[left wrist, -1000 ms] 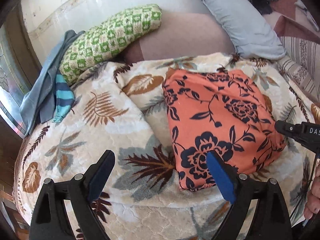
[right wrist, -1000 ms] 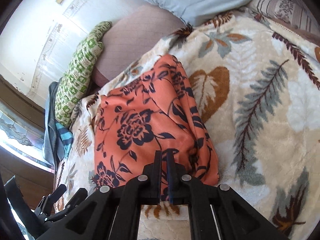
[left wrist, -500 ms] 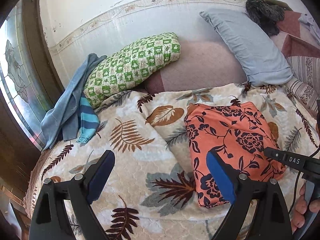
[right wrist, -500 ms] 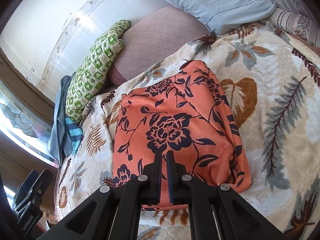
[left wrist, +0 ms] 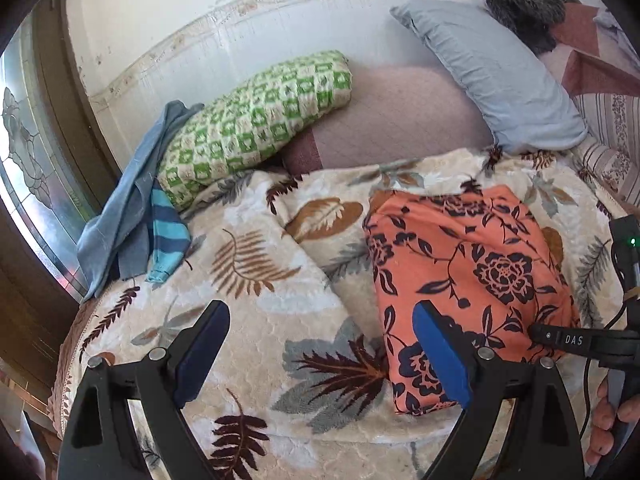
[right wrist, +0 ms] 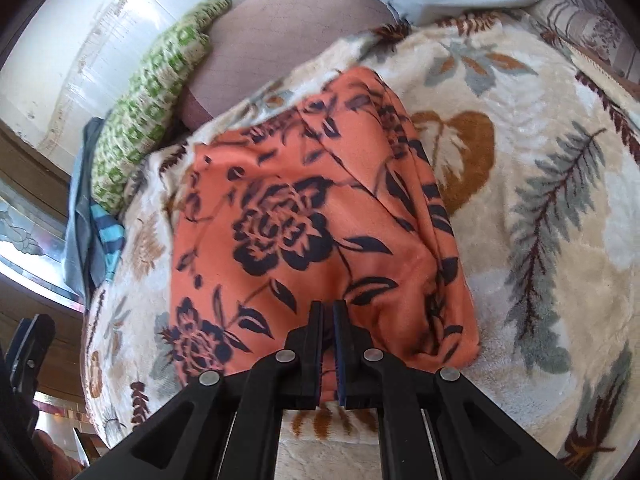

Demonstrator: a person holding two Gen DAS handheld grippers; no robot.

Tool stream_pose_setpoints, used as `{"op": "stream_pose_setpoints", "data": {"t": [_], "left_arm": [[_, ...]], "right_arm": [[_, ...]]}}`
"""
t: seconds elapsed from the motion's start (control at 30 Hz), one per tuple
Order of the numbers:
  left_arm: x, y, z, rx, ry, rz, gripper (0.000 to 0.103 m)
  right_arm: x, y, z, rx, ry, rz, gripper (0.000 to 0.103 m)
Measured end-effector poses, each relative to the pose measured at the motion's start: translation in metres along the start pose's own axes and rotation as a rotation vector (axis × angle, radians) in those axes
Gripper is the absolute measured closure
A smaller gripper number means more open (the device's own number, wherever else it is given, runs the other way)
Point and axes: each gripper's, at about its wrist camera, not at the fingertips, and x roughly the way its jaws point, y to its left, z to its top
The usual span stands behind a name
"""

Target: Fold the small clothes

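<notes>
An orange garment [left wrist: 468, 280] with dark blue flowers lies folded in a rough rectangle on the leaf-patterned blanket [left wrist: 248, 292]. My left gripper [left wrist: 320, 308] hovers open above the blanket, its right blue pad [left wrist: 440, 356] over the garment's near left corner, nothing between the pads. My right gripper [right wrist: 328, 304] is shut, its tips down at the garment's [right wrist: 288, 216] near edge; I cannot tell whether any cloth is pinched. From the left wrist view its black finger [left wrist: 538, 331] reaches in over the garment's right side.
A green checked pillow [left wrist: 256, 120], a grey-blue pillow [left wrist: 492, 76] and a pink cushion [left wrist: 392, 120] line the wall. A blue cloth [left wrist: 128, 208] and a striped blue piece [left wrist: 168, 240] lie at the bed's left edge by a window. A hand [left wrist: 612, 412] shows lower right.
My right gripper has sunk closer to the garment's near edge, staying shut. The left gripper stays open; its view now takes in more of the wall and pillows than a second ago.
</notes>
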Motion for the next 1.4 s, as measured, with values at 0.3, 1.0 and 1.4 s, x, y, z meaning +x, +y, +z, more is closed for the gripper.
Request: {"op": "stream_pose_setpoints", "data": {"t": [0.3, 1.0, 1.4], "left_arm": [[0.044, -0.009, -0.026, 0.006, 0.235, -0.017, 0.01], [0.108, -0.043, 0.003, -0.036, 0.146, -0.172, 0.01], [0.1, -0.028, 0.011, -0.012, 0.133, -0.153, 0.008]], "right_arm": [[-0.011, -0.009, 0.007, 0.123, -0.04, 0.098, 0.097], [0.019, 0.023, 0.107, -0.054, -0.196, 0.082, 0.095], [0.001, 0.01, 0.112, -0.05, -0.259, 0.07, 0.096]]}}
